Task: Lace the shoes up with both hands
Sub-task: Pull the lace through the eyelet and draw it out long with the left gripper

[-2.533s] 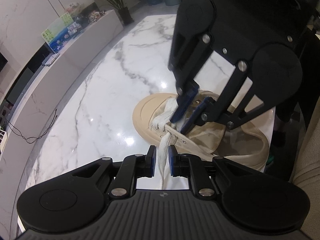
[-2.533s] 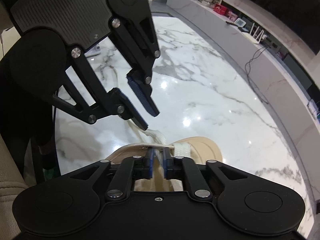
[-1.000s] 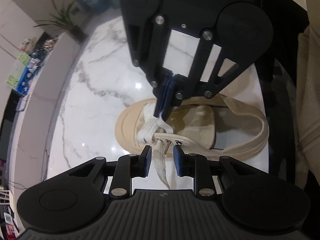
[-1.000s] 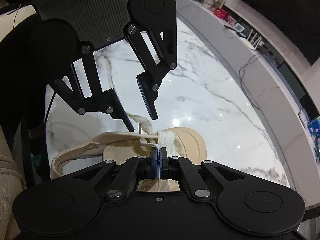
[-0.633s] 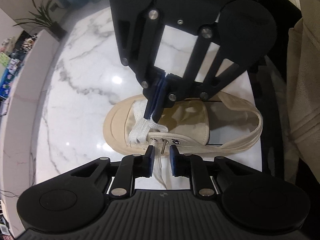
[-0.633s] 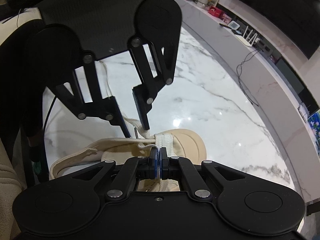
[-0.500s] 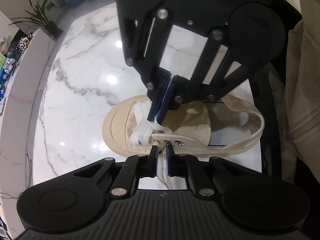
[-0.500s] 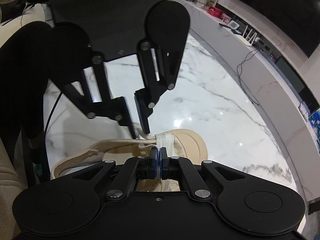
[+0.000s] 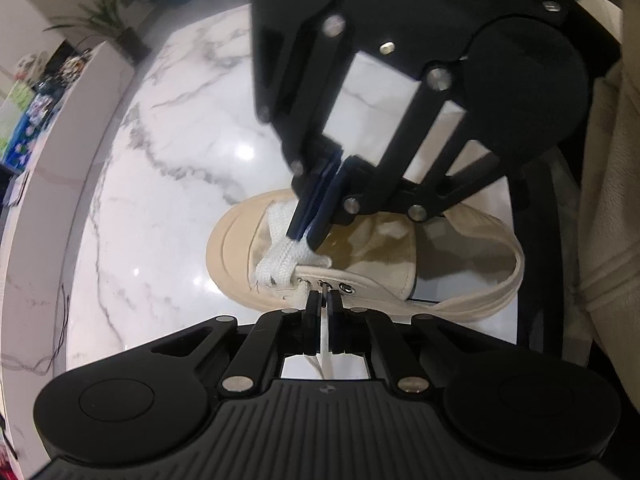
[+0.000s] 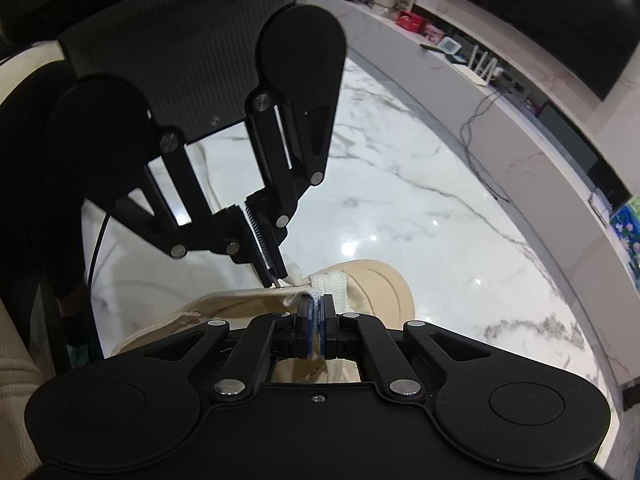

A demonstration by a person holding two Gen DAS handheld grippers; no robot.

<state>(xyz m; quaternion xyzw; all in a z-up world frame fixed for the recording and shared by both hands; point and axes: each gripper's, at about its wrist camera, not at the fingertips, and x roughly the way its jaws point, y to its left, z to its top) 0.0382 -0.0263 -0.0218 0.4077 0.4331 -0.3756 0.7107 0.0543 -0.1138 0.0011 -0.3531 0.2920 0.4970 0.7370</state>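
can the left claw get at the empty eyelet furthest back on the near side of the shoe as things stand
Probably not straight away. The left claw is shut on the lace tip right at the eyelet row, so it is busy. The rear eyelet sits uncovered just beside it, and the right claw is further forward over the shoe.

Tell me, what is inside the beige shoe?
Inside the beige shoe only its tan lining shows, no foot. The right gripper, shut on the white lace, covers the front part.
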